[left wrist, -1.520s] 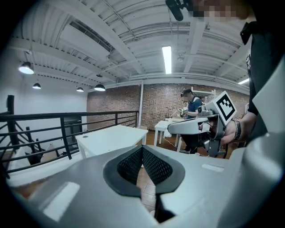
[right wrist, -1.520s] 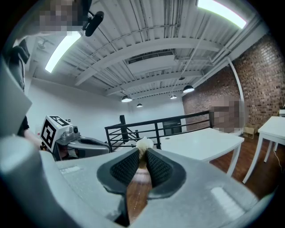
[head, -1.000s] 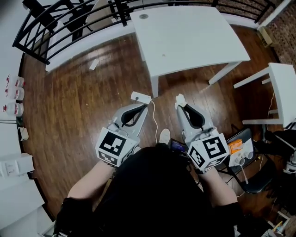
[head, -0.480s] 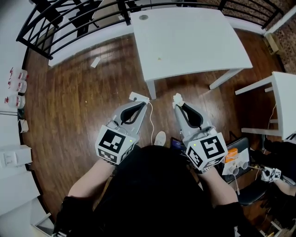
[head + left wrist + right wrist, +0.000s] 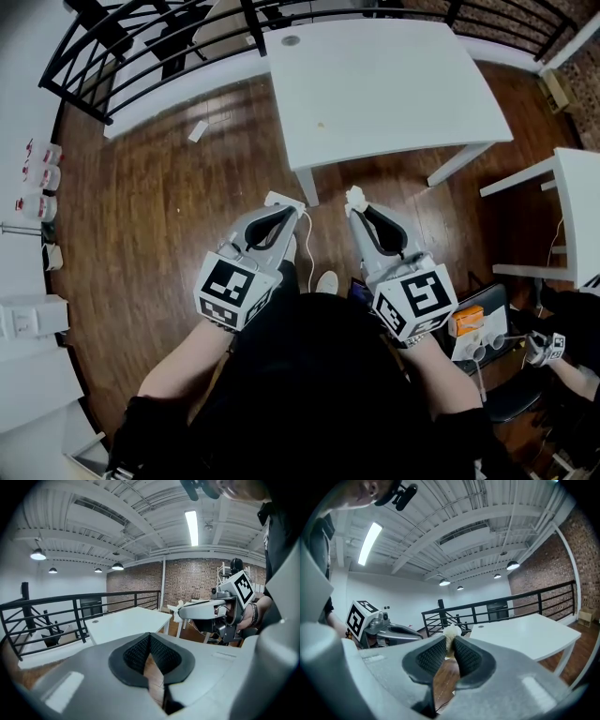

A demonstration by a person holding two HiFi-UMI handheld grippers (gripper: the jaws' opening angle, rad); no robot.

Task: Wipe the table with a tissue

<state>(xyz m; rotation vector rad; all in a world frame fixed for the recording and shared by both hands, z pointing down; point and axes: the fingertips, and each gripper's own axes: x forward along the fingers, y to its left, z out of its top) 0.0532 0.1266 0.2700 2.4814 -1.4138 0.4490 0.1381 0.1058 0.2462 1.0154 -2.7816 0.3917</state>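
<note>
Both tongs short of the worktop, tissue in the right pair.
Left tongs (image 5: pixel 289 214) clenched tip to tip with nothing between them. Right tongs (image 5: pixel 355 204) are clamped on a small white tissue (image 5: pixel 354 195) that pokes out past the tips. Both hang over the wood floor (image 5: pixel 169 206), just off the near edge of the white worktop (image 5: pixel 394 84), by its near-left leg (image 5: pixel 307 186). Small speck (image 5: pixel 320 125) on the worktop near that edge.

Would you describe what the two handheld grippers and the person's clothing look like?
The left gripper and right gripper are light-grey moulded shells with black, textured pads lining the jaws. Each carries a white cube printed with black square markers. The person wears a black top.
</note>
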